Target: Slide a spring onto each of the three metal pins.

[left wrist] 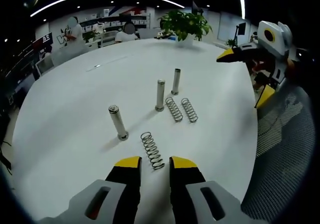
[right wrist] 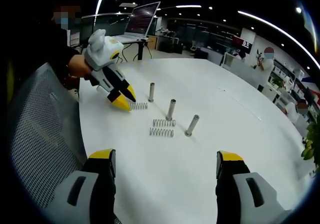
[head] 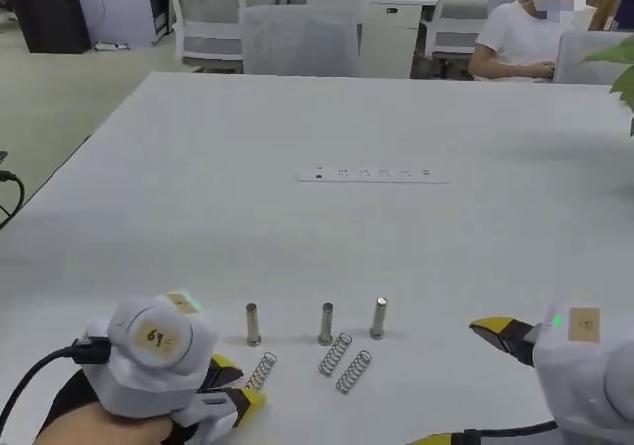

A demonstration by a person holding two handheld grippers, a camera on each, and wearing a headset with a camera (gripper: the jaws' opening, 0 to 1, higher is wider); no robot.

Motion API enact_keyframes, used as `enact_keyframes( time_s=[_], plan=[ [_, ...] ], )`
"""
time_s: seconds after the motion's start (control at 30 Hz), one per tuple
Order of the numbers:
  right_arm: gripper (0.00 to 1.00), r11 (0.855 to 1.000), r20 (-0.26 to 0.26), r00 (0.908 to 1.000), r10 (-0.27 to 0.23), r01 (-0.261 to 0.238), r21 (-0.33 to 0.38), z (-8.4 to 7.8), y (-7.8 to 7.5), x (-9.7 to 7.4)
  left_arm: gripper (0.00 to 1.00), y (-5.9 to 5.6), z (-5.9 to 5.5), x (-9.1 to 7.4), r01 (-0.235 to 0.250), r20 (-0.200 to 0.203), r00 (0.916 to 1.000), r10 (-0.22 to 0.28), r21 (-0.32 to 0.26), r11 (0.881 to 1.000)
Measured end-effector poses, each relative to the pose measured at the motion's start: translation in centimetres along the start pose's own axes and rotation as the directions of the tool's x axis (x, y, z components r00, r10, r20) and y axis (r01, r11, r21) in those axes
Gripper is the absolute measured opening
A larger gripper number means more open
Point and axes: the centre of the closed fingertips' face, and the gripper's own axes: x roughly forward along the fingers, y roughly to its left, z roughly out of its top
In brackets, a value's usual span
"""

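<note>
Three metal pins stand upright in a row on the white table: left (head: 253, 324), middle (head: 326, 323), right (head: 378, 318). All three are bare. Three springs lie flat in front of them: one (head: 262, 371) near the left pin, two (head: 335, 354) (head: 354, 371) side by side between the middle and right pins. My left gripper (left wrist: 154, 166) is low at the table, slightly open, and the near end of the left spring (left wrist: 152, 150) lies just at its yellow tips. My right gripper (right wrist: 165, 156) is wide open and holds nothing, well right of the pins (right wrist: 171, 109).
A strip of small markings (head: 371, 175) lies mid-table. Office chairs (head: 297, 39) and a seated person (head: 515, 39) are beyond the far edge. A potted plant (left wrist: 185, 27) stands at a corner. A mesh chair back (right wrist: 45, 134) is near the table's front edge.
</note>
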Motion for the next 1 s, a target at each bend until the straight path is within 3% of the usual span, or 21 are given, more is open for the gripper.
enact_keyframes(
  time_s=[0.23,0.47,0.83,1.0],
  plan=[
    [0.82,1.000,0.001,1.0000,-0.002,0.002,0.005,0.0,-0.1,0.0,0.14,0.5,-0.4,0.3,-0.013,-0.008,0.9999,0.013,0.003,1.000],
    [0.82,1.000,-0.001,1.0000,0.006,-0.006,0.004,0.0,0.1,0.1,0.13,2.1,-0.4,-0.3,-0.057,0.004,0.9983,0.058,-0.020,0.998],
    [0.82,1.000,-0.008,0.9998,0.019,-0.019,0.000,-0.2,0.4,0.2,0.10,1.7,-0.6,0.0,-0.050,-0.001,0.9987,0.050,-0.003,0.999],
    [0.82,1.000,-0.007,0.9998,0.017,-0.017,0.000,-0.2,0.3,0.2,0.04,1.6,-0.7,0.1,-0.039,0.000,0.9992,0.039,-0.001,0.999]
  ],
)
